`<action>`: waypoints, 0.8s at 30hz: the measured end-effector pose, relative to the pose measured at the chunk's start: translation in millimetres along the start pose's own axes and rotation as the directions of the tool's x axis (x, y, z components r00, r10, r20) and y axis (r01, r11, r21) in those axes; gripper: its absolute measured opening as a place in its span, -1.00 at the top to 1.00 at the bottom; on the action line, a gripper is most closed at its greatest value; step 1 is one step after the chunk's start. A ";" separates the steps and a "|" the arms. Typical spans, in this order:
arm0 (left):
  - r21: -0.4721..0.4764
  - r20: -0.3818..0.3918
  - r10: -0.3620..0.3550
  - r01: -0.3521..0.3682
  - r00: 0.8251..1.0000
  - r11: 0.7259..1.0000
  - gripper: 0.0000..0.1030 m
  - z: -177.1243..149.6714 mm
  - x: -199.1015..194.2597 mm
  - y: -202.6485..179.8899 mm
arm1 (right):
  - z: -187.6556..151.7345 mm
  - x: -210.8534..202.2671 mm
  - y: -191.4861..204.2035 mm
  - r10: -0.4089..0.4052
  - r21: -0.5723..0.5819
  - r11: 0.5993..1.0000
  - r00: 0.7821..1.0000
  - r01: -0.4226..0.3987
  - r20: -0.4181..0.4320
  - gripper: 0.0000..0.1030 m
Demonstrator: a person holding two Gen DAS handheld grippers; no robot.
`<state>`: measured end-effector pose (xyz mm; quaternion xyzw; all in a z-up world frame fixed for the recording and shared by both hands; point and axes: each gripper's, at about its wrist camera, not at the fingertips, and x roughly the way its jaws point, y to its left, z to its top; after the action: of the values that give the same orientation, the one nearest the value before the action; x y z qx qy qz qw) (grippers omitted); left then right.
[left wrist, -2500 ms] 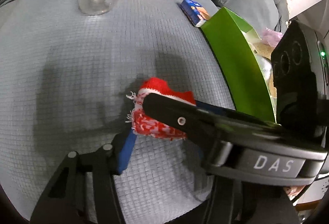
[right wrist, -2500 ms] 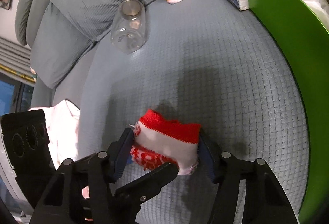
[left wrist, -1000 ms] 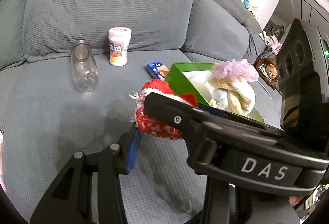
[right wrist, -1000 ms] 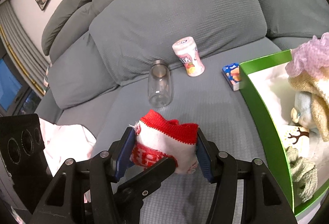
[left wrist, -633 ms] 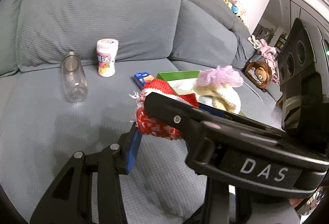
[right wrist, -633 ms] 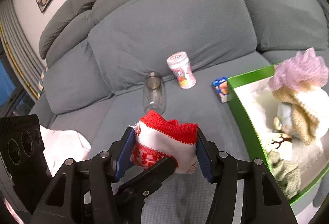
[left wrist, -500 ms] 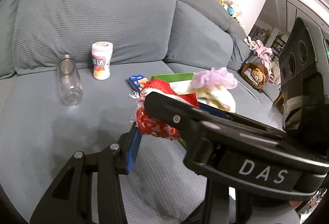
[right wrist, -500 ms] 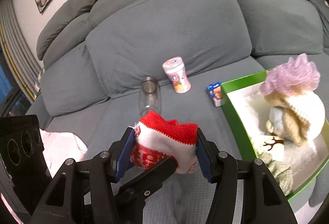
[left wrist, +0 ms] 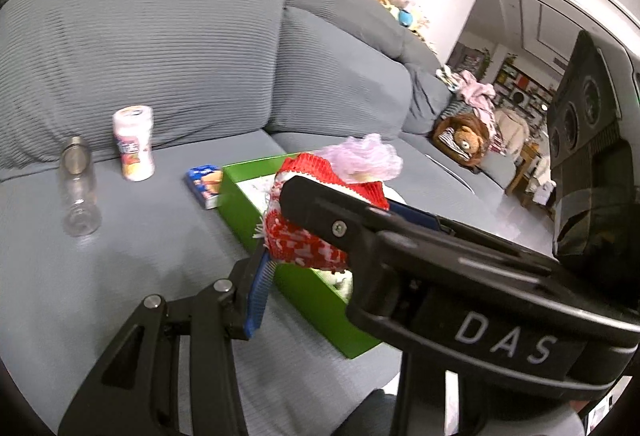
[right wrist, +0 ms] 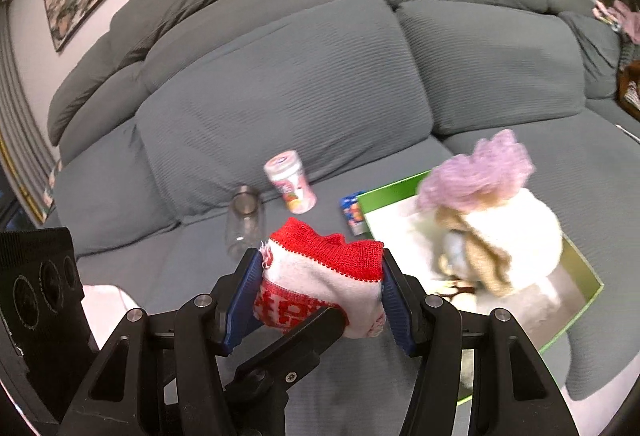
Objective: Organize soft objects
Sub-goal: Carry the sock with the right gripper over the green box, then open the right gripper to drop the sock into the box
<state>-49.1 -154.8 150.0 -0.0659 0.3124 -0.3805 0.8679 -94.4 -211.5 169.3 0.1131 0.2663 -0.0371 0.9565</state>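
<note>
Ahead and left of the right tool (right wrist: pixel 320 290) a clear bottle (right wrist: pixel 244 226) and a pink canister (right wrist: pixel 291 181) stand on the sofa (right wrist: pixel 280 75). Both tools grip one folded red-and-white knit sock (right wrist: pixel 320 284): the right tool's blue pads press its two ends, and the left tool (left wrist: pixel 316 232) clamps it partway closed. To the right sits the green box (right wrist: pixel 576 256), already piled high. Uneven release could drop the sock outside the rim or topple the purple puff (right wrist: pixel 476 165).

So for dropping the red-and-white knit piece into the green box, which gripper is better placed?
Probably the right gripper: both grippers clamp the red-and-white knit piece, but its pads hold it across the full width, and the green box lies open on its side. The left gripper pinches only an edge.
</note>
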 end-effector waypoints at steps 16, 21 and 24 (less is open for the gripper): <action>0.119 -0.209 -0.111 0.138 0.972 0.983 0.24 10.2 78.8 -45.8 | 1.8 -3.6 -98.9 -0.039 0.234 0.971 0.999 0.042 -0.015 -0.15; 0.039 -0.268 -0.163 0.179 0.950 0.983 0.24 2.8 110.2 -37.0 | -1.2 16.0 -120.2 -0.071 0.289 0.953 0.993 0.094 -0.091 -0.15; 0.024 -0.286 -0.174 0.188 0.942 0.982 0.24 0.1 119.2 -37.4 | -2.8 23.2 -130.8 -0.082 0.313 0.943 0.990 0.115 -0.116 -0.15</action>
<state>-10.9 -264.7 104.6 -0.0173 0.4159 -0.4720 0.7772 -93.1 -338.2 129.2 0.2545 0.3104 -0.1217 0.9078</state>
